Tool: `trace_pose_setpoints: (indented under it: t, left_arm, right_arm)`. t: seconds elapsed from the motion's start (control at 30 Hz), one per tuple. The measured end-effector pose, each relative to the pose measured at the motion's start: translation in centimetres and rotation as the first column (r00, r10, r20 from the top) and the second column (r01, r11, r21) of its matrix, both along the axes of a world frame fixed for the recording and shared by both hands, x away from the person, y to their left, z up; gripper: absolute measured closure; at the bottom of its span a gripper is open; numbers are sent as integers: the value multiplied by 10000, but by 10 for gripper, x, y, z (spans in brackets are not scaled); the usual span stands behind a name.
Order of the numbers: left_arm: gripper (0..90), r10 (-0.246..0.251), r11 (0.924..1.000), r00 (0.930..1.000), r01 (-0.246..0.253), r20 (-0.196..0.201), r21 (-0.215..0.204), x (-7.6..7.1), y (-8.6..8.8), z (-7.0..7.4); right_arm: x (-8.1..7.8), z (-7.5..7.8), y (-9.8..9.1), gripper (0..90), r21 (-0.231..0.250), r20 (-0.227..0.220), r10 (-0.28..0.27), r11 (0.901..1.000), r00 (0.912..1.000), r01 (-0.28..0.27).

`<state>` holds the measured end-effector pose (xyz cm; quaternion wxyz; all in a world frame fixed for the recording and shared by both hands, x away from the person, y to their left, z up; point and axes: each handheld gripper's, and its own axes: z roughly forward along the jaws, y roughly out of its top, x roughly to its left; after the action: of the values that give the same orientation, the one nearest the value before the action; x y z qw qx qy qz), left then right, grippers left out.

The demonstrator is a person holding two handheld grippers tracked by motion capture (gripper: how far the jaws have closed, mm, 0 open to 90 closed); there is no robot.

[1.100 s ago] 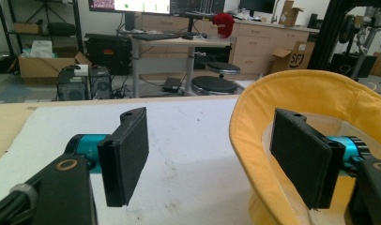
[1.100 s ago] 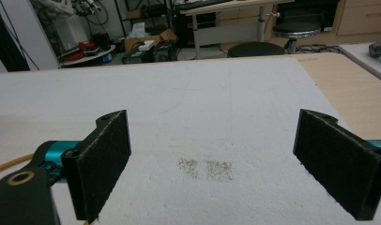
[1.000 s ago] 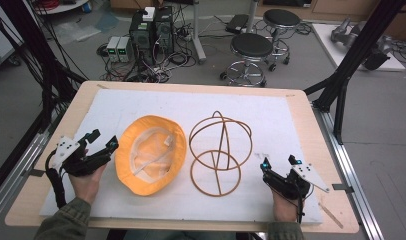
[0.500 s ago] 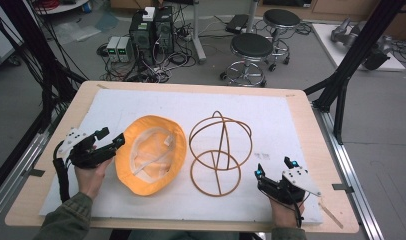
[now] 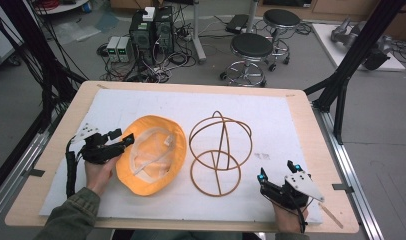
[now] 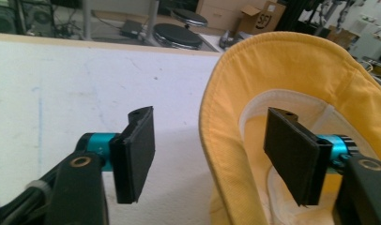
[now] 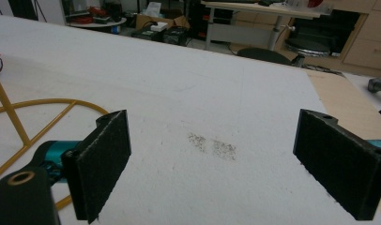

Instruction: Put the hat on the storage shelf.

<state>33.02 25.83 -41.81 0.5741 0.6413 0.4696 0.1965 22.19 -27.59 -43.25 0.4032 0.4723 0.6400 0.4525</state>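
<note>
Moved: left claw [image 5: 125, 141] has slid rightward to the hat brim, jaws just closing a little
Left claw state: spread, straddling the brim edge, pads not pressing
Yellow hat [image 5: 153, 160]: upside down on the desk [image 5: 191, 87], left of centre
Wire stand [image 5: 218, 150]: just right of hat
Right claw [image 5: 277, 171]: spread, nothing between, over bare white mat [image 5: 271, 120]

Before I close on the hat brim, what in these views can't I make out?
- Hat, high view: its outer crown faces the table, hidden by the hat itself.
- Brim under the left hand-held gripper, left gripper view: cut off by the bottom edge; the pads don't yet press it, jaws have just been closing.
- Wire stand, right gripper view: cut off by the left edge.
</note>
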Motion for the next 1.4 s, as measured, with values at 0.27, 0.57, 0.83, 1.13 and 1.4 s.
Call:
trace_pose_setpoints:
  t: [0.27,0.57,0.83,1.13,1.4]
  left_arm:
    - [551,-490,9982,9980,475,-405,-370,3,1,-2]
    - [854,-933,9940,9955,923,-158,-595,0,1,-1]
    - [866,-946,9949,9955,949,113,-346,-2,0,0]
    - [868,-1327,9911,9793,1321,1526,139,-13,-7,6]
    - [870,-915,9938,9767,1020,1941,-447,-21,-6,16]
  right_arm:
    - [-2,0,-3,103,174,0,-72,9998,10000,72]
    - [-2,0,-3,103,214,23,-37,9998,10000,37]
    - [-3,1,-3,103,299,159,-85,9995,9998,81]
    - [-1,2,-1,103,184,197,-11,9998,9998,7]
    - [-1,2,2,103,128,266,286,9995,9992,-290]
